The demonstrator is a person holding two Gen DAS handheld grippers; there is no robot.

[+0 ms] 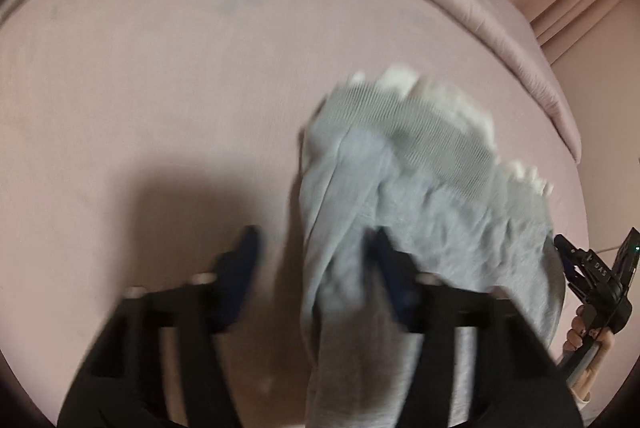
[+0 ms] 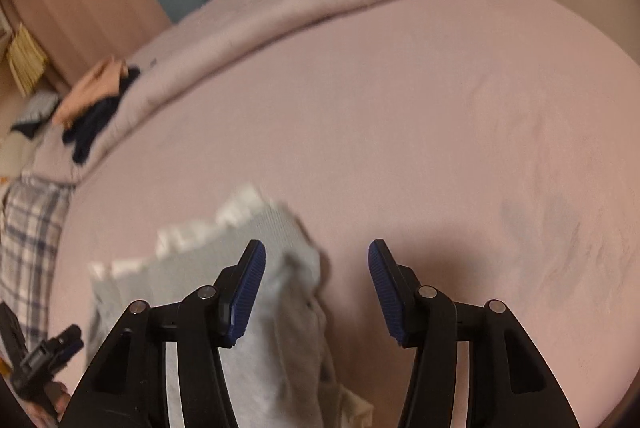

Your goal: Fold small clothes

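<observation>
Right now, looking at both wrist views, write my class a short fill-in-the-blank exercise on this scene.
1. The grey garment lies on a ____ bedsheet.
2. The garment's frilly trim is ____.
3. The right gripper jaws stand ____, with nothing between the pads.
4. The pillow at the bed's edge has a ____ pattern.

Missing words: pink; white; open; plaid

The right tongs (image 2: 317, 260) stand apart over the pink sheet (image 2: 400, 115), the grey garment (image 2: 276, 328) beneath their left finger.

Black right gripper (image 2: 317, 260), ribbed blue pads, silver pivots.
</observation>
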